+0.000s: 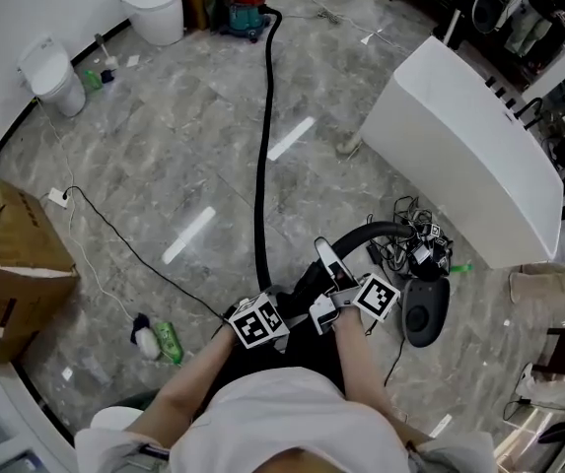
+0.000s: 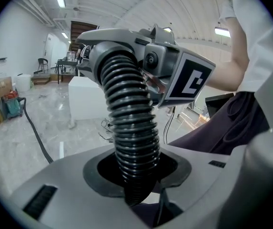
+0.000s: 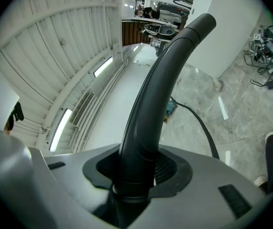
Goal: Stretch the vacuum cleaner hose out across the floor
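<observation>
Your left gripper [image 1: 270,302] has its jaws pinched on the ribbed hose [image 2: 129,118], which fills the gap between them. Your right gripper [image 1: 333,282] has its jaws clamped on the smooth bent tube [image 3: 160,94] at the hose's end. Neither pair is pressed fully together, because each is held apart by what it grips.

The grey marble floor [image 1: 164,146] spreads out in front of you, with a large white counter [image 1: 459,146] standing to your right. The hose [image 1: 260,166] lies across that floor as one long black line. It runs almost straight away from you to the vacuum cleaner [image 1: 243,8] by the far wall.

That line is the thing to mind. The hose's long axis points from your jaws toward the canister, so the free end is in your hands and the fixed end is well away ahead. Your left gripper sits on the canister side of the grip. Your right gripper holds the rigid end, which curls off toward the tangle of cables [image 1: 410,244] beside the counter.

The hose looks nearly drawn out already, with only a slight bow near you. Any more stretch would probably come from pulling back along that same line, not sideways.
</observation>
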`<act>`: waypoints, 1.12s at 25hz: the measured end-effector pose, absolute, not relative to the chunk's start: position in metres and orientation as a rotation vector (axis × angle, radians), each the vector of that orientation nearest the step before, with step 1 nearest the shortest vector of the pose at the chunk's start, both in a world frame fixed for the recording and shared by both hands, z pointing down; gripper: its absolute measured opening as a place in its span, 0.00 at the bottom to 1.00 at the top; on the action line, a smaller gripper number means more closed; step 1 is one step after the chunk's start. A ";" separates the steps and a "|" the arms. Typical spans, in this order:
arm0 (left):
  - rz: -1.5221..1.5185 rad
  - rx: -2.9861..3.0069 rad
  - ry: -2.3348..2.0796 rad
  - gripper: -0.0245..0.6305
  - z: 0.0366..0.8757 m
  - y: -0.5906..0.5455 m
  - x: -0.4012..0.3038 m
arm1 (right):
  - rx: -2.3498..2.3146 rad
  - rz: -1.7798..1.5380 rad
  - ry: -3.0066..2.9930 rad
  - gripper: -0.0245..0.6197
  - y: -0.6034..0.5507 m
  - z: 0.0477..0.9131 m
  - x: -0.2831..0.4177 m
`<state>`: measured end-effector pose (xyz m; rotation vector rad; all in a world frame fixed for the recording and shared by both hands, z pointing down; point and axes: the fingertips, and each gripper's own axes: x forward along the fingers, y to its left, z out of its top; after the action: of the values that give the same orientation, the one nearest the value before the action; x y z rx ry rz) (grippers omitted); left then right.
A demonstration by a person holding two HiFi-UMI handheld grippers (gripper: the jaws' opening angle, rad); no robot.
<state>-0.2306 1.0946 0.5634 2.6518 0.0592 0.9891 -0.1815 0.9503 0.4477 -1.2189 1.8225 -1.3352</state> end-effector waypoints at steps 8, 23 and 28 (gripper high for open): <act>0.997 2.683 0.044 0.27 0.562 1.090 -0.230 | -1.300 -1.321 1.822 0.29 0.951 0.448 -0.172; 1.058 2.728 0.011 0.28 0.553 1.062 -0.197 | -1.353 -1.372 1.669 0.29 0.937 0.447 -0.126; 1.126 2.676 -0.288 0.40 0.570 1.020 -0.210 | -1.557 -1.545 1.359 0.61 0.946 0.492 -0.100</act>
<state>-0.2097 1.0203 0.5701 2.6763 -0.2884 1.1257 -0.1003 0.9460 0.4916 -1.5572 1.3588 -1.5454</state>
